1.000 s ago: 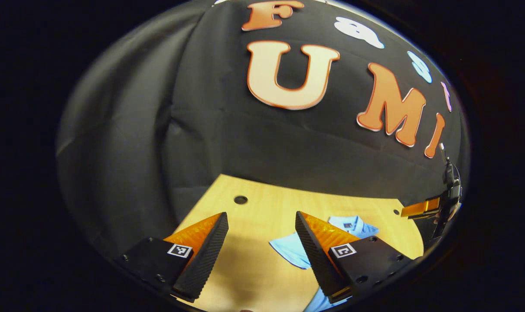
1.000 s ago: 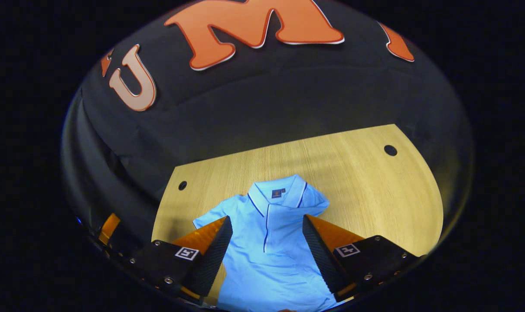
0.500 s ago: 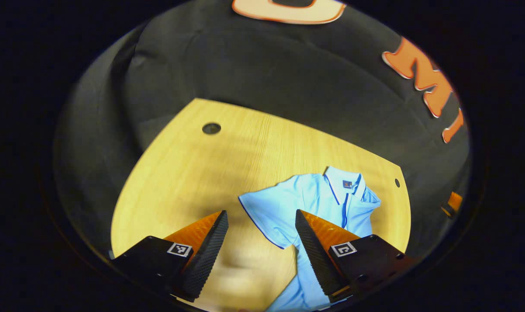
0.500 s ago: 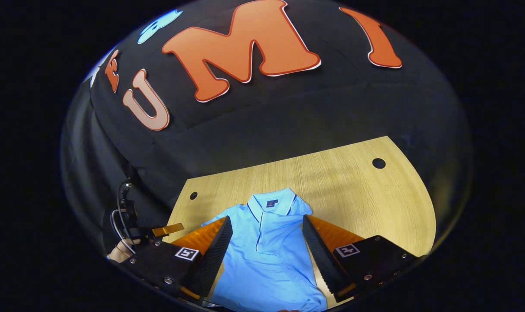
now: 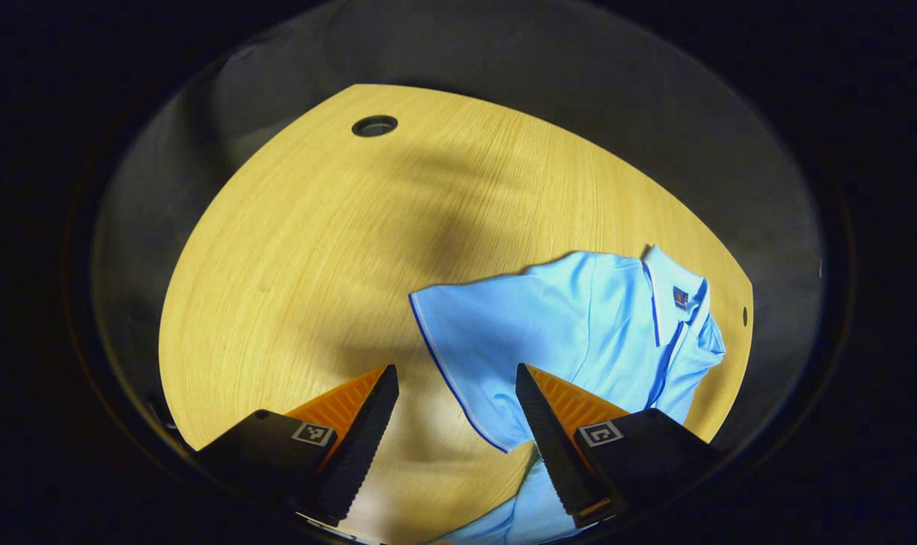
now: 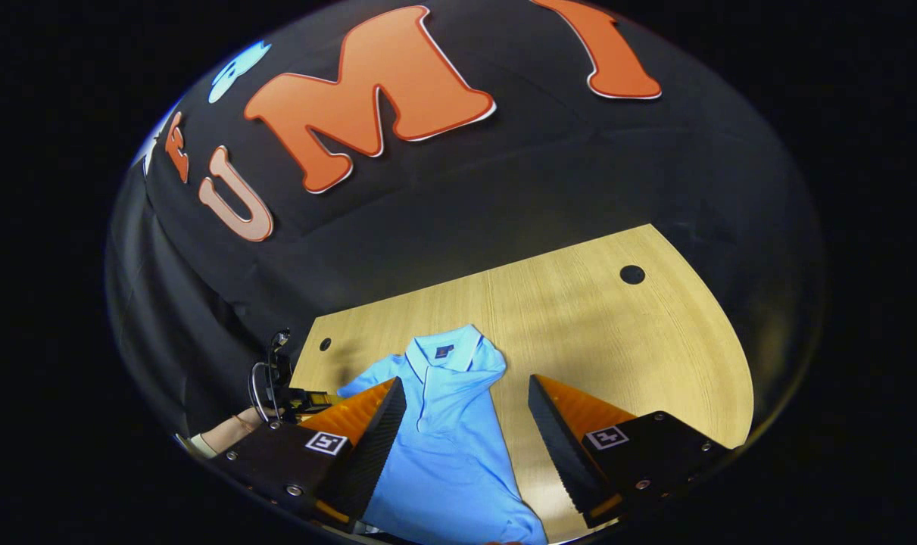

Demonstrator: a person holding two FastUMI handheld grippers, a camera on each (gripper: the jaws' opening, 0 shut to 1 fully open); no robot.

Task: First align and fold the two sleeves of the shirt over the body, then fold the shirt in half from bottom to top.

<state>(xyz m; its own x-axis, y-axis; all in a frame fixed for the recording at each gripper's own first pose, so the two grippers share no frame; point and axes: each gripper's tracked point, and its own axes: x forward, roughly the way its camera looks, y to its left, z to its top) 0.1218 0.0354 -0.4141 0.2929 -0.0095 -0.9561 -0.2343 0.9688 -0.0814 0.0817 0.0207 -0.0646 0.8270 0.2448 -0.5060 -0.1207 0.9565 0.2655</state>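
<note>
Both tongs agape, shirt beneath

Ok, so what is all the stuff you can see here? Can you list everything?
shirt: one, light blue with dark blue trim, lying flat on the table; one sleeve spread out to the side in the left gripper view.
table: one, light wood, under the shirt.
holes: three small dark round ones in the tabletop, near its far edge and corners.
wall: black cloth, behind the table.
left claw: one, open, over the sleeve's edge, holding nothing.
right claw: one, open, over the shirt's body, holding nothing.
hand: one, at the left edge of the right gripper view, holding the left claw.
</note>
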